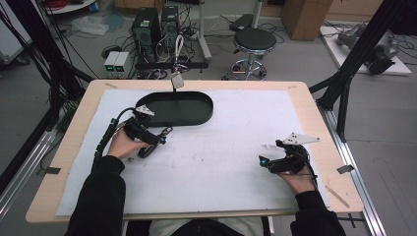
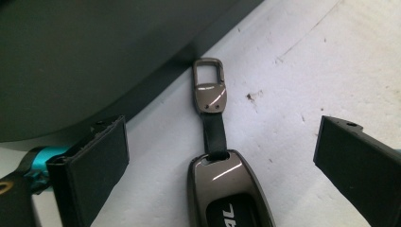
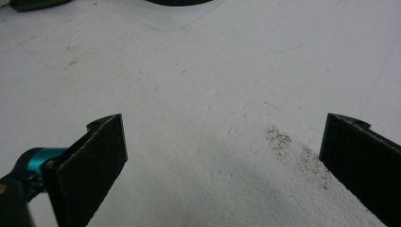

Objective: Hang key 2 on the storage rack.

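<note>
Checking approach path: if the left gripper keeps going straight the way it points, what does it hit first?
Likely the key fob, lying between the open left gripper; past its clasp stands the black tray wall. Depth unclear.

A white sheet [image 1: 236, 147] is covering the wooden desk [image 1: 314, 113] — beyond it, a black stool [image 1: 254, 40] and two computer towers [image 1: 157, 24] are standing on the floor [image 1: 305, 54] among loose cables.

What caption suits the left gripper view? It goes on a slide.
Left gripper open, its black fingers flanking a glossy grey car key fob with metal clip, beside a black oval tray on white foam.
</note>
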